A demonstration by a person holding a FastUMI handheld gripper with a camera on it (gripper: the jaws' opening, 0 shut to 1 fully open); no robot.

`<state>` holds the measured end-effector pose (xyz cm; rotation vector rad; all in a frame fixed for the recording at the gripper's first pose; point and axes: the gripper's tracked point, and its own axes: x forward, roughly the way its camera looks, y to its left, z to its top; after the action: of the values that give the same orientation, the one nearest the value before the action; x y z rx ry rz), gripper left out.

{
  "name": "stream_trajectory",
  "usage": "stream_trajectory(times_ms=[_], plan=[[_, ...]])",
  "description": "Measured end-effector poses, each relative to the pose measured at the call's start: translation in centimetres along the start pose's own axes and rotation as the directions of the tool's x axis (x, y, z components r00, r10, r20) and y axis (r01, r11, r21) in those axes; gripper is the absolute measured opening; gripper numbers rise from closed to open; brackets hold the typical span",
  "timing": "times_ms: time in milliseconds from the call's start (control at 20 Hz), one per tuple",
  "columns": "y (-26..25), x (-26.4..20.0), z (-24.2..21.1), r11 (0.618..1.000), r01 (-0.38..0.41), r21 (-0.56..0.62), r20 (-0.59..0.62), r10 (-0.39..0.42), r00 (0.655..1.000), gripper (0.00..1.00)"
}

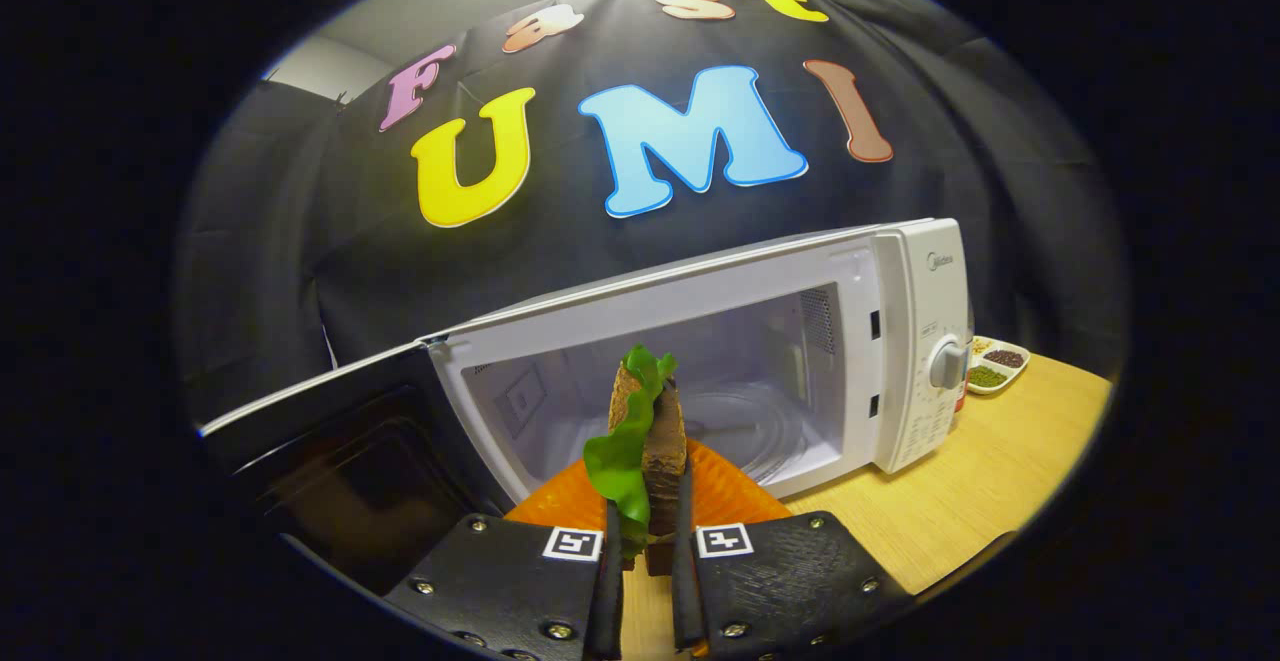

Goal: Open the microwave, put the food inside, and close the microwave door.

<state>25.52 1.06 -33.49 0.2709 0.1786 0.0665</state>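
A white microwave (pixel 915 341) stands on the wooden table with its dark door (pixel 350 461) swung wide open to the left. Its cavity holds a glass turntable (pixel 740 421). My gripper (pixel 648 541) is shut on a sandwich (pixel 660 451) of brown bread with green lettuce hanging out, held on edge between both fingers. The sandwich rises just ahead of the fingers, in front of the cavity opening. Under it lies an orange plate (pixel 730 496) on the table before the microwave.
A small white divided dish (pixel 998 366) with dark and green fillings sits on the wooden table (pixel 960 501) to the right of the microwave. The open door stands on the left. Black cloth hangs behind.
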Motion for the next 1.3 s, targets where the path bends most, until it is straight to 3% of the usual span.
stream_trajectory(times_ms=[300,800,850,900,950,1000,1150,1300], plan=[[-0.2,6.7,0.6,0.993,-0.002,0.117,-0.01,0.003,1.0,0.2],[-2.1,11.3,0.6,0.998,0.033,0.049,0.001,-0.033,0.999,0.2],[-2.3,11.4,0.6,0.999,0.038,0.026,0.009,-0.039,0.999,0.24],[-3.0,11.2,0.4,0.997,0.074,-0.01,0.004,-0.074,0.997,0.38],[-4.0,11.1,0.5,0.991,0.123,-0.057,0.008,-0.123,0.992,0.45],[-5.1,11.0,0.7,0.979,0.176,-0.106,0.024,-0.174,0.984,0.63],[-7.2,10.5,1.8,0.943,0.26,-0.208,0.058,-0.253,0.966,0.76],[-5.6,9.5,1.5,0.966,0.169,-0.194,0.008,-0.17,0.985,0.76]])
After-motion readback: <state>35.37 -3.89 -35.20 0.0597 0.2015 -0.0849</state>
